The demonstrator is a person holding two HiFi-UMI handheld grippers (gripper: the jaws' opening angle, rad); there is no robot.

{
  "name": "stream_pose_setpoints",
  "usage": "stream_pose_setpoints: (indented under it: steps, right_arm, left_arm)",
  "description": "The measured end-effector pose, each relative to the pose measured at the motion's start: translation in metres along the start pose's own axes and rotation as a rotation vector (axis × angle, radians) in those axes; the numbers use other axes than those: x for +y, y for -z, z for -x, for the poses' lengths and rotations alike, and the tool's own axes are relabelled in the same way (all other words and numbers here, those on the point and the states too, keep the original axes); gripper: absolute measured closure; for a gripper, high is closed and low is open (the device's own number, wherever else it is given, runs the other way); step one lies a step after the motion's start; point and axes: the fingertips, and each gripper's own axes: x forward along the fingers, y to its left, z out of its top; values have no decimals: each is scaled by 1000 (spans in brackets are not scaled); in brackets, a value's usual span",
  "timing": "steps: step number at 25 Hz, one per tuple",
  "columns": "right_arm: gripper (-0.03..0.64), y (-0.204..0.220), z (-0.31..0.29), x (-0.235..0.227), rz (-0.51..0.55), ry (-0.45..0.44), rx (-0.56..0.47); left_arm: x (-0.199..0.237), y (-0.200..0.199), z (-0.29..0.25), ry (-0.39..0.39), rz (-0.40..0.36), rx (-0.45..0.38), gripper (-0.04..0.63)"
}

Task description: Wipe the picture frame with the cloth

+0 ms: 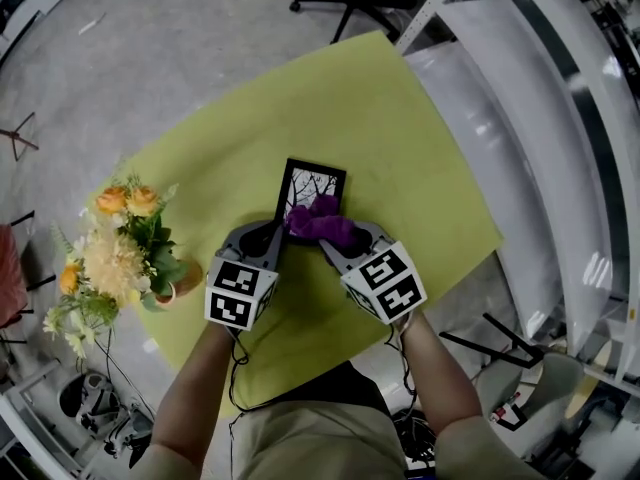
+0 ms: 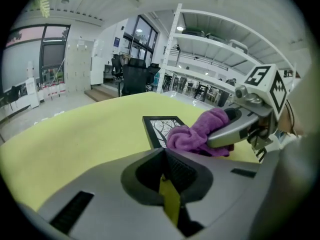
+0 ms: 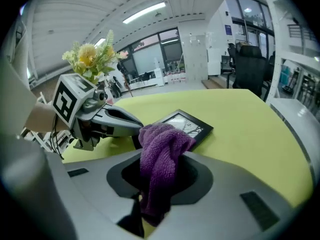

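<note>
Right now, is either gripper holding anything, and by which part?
The right gripper clamps the purple terry cloth by a bunched fold; the cloth's free end lies on the black rectangular picture frame. The left gripper has its jaws together on nothing.

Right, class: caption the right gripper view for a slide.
Right tongs grip a purple cloth at the edge of a black picture frame on a yellow-green tabletop.

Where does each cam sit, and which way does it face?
Head view: on the head, steeply down on table, frame, cloth; shows forearms, left gripper, right gripper.
Left gripper view: on the left gripper, along its shut jaws toward the right gripper.
Right gripper view: on the right gripper, past the clamped cloth toward the left gripper, flowers.
Gripper views share frame, cloth.
</note>
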Motion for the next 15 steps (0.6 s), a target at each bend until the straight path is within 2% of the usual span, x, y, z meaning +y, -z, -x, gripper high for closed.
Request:
stream_pose_setpoints:
  steps: [3,5,8,12,15]
  right_arm:
    - [514,2,22,-14,-35,65,-24]
    - [514,-4,42,-24,-56,114,-62]
    - [514,-22,76,-32,-93,172,-146]
    - [514,-50,123,-32,-109,226,-251]
    - [514,-70,156,-27,-118,242,-324]
  left_arm:
    - [1,2,0,12,53,12,588]
    - [0,3,4,14,63,23,588]
    - [-5,-6,19,-2,28,16,588]
    - [-18,-39,50,-21,-21,-48,588]
    - [-30,-70,73,-38,-103,-98,588]
